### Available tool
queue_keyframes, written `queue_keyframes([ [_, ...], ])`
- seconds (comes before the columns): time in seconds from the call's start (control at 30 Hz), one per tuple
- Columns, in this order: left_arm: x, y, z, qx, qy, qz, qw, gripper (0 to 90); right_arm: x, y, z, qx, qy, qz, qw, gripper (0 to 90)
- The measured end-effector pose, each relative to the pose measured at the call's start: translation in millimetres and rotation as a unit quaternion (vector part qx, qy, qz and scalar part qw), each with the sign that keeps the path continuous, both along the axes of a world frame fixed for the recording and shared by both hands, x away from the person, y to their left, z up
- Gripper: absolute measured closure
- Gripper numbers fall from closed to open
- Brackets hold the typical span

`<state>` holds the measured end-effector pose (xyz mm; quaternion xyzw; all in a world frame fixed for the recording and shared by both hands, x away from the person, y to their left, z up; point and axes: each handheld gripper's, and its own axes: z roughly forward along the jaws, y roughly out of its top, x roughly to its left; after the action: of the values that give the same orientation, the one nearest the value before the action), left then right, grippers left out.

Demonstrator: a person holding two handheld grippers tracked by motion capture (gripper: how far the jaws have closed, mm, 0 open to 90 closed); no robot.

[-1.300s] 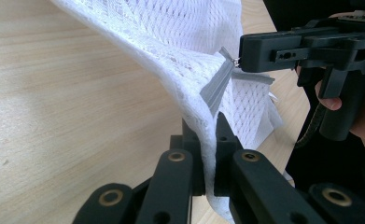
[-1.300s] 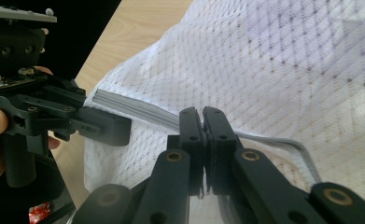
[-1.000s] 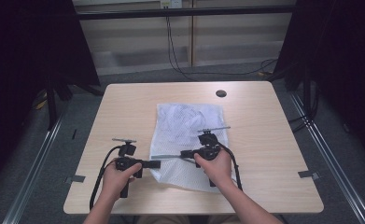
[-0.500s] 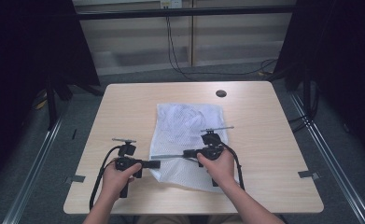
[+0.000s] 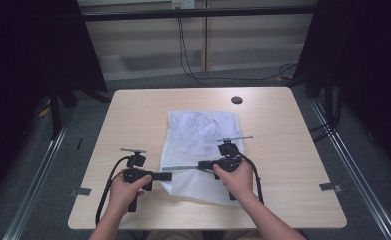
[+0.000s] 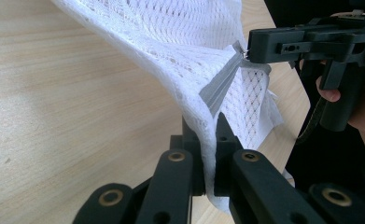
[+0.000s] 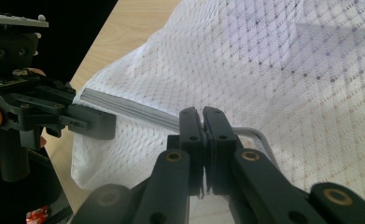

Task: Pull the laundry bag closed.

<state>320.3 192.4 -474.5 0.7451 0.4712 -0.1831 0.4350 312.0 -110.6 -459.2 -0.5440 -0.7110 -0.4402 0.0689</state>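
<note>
The high view looks forward and down from above the person's side onto the whole table (image 5: 133, 115), with the floor beyond it. The left gripper view sits close and low behind its own jaws, facing across the white mesh bag (image 6: 189, 37) toward the right gripper (image 6: 248, 49). The right gripper view, equally close, faces back over the same bag toward the left gripper (image 7: 110, 126)

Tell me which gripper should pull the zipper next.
Right, probably. The right gripper is shut on the zipper partway along, apparently at the slider, while the left gripper pins the mesh bag at its end.
</note>
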Motion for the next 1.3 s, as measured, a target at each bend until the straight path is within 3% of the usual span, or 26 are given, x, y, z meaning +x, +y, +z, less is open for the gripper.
queue_keyframes([
  [1.3, -0.6, -0.1, 0.4, -0.001, 0.006, 0.002, 1.0, 88.4, -0.9, -12.2, 2.1, -0.011, -0.004, -0.006, 0.9999, 87.0],
])
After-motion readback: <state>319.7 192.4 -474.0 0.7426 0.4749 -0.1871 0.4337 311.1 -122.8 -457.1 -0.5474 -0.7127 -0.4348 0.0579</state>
